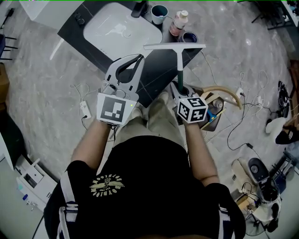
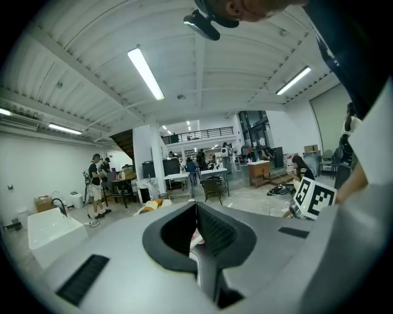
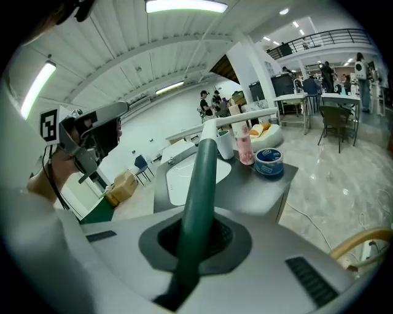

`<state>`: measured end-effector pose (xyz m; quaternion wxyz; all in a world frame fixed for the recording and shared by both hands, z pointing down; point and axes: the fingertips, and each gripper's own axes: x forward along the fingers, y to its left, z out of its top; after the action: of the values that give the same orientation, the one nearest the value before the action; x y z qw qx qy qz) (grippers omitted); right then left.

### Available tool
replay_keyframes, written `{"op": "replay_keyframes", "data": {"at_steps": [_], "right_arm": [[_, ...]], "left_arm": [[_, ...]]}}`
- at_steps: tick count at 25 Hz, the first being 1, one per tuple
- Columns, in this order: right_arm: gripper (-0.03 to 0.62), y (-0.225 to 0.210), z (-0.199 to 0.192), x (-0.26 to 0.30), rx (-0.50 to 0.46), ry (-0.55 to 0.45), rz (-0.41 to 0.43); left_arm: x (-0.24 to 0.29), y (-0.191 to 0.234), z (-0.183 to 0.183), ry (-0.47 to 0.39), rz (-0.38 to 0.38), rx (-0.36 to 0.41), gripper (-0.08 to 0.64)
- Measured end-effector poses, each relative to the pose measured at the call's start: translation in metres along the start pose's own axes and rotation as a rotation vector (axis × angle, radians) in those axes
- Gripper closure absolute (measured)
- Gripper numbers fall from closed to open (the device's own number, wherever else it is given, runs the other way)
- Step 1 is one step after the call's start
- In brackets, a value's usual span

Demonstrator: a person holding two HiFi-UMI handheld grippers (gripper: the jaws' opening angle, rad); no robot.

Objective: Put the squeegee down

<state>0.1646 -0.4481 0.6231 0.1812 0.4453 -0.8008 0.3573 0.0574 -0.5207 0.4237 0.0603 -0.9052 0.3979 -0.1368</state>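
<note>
My right gripper (image 1: 180, 88) is shut on the dark green handle of the squeegee (image 1: 179, 70). The squeegee stands upright out of the jaws, and its pale blade (image 1: 174, 46) lies crosswise over the right end of the dark counter (image 1: 152, 79). In the right gripper view the handle (image 3: 199, 196) runs up from between the pads to the blade (image 3: 236, 118), above the counter. My left gripper (image 1: 138, 58) hovers to the left over the counter's near edge. It is shut (image 2: 196, 211) with nothing in it.
A white sink (image 1: 121, 30) is set into the counter. A teal cup (image 1: 159, 13), a pink bottle (image 1: 178, 23) and a blue roll of tape (image 1: 188, 37) stand at its far right. A basket with a wooden handle (image 1: 224, 95) and cables lie on the floor to the right.
</note>
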Motion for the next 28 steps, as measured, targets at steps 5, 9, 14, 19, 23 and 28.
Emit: {"op": "replay_keyframes", "data": {"at_steps": [5, 9, 14, 19, 23, 28], "right_arm": [[0.565, -0.001, -0.023, 0.033, 0.038, 0.063, 0.003], [0.565, -0.004, -0.043, 0.054, 0.087, 0.108, -0.002], [0.564, -0.017, -0.059, 0.075, 0.163, 0.145, -0.033], [0.563, -0.028, -0.068, 0.097, 0.224, 0.172, -0.063], [0.563, -0.026, -0.074, 0.110, 0.285, 0.197, -0.080], [0.561, -0.025, -0.077, 0.118, 0.291, 0.199, -0.113]], "left_arm": [[0.002, 0.000, -0.016, 0.015, -0.001, -0.028, 0.537], [0.002, 0.001, -0.026, 0.013, 0.008, -0.043, 0.537], [0.001, 0.006, -0.035, 0.025, 0.018, -0.063, 0.537], [-0.001, 0.003, -0.042, 0.033, 0.002, -0.049, 0.537], [-0.001, -0.006, -0.040, 0.028, -0.024, -0.047, 0.537], [-0.006, -0.007, -0.035, 0.016, -0.035, -0.049, 0.537]]}}
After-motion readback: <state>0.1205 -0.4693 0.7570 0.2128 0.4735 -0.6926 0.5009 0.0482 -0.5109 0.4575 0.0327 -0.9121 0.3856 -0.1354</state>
